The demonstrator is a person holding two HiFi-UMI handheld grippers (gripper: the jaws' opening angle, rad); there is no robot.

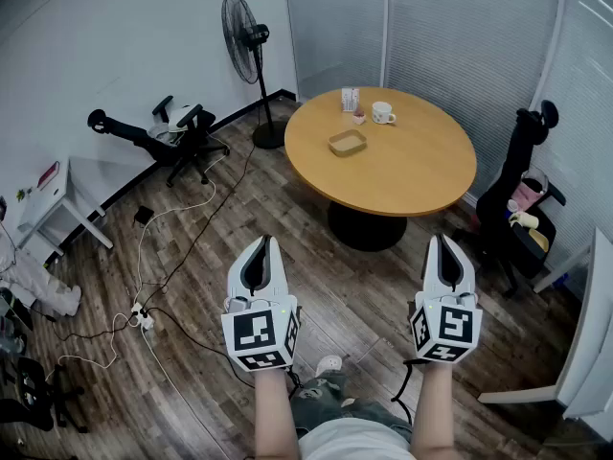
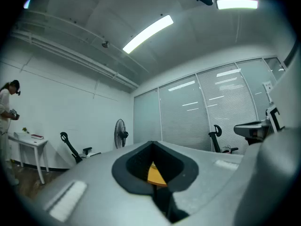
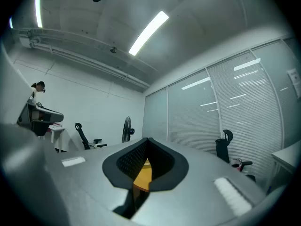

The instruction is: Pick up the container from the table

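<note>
A shallow tan container (image 1: 347, 143) sits on the round wooden table (image 1: 412, 171), on its left half, far ahead of both grippers. My left gripper (image 1: 264, 245) and right gripper (image 1: 443, 241) hover side by side over the wooden floor, close to my body and well short of the table. Both are shut, tips touching, with nothing between them. In the left gripper view the shut left gripper (image 2: 153, 143) shows a sliver of orange table (image 2: 155, 174) through its opening. The right gripper view shows the right gripper (image 3: 148, 139) the same way, over the table (image 3: 141, 174).
A white mug (image 1: 383, 113) and a small box (image 1: 351, 99) stand behind the container. A pedestal fan (image 1: 247, 36) and a tipped black chair (image 1: 177, 132) are at the left, another black chair (image 1: 522, 199) at the right. Cables (image 1: 144, 314) trail across the floor. A person (image 2: 7, 102) stands far left.
</note>
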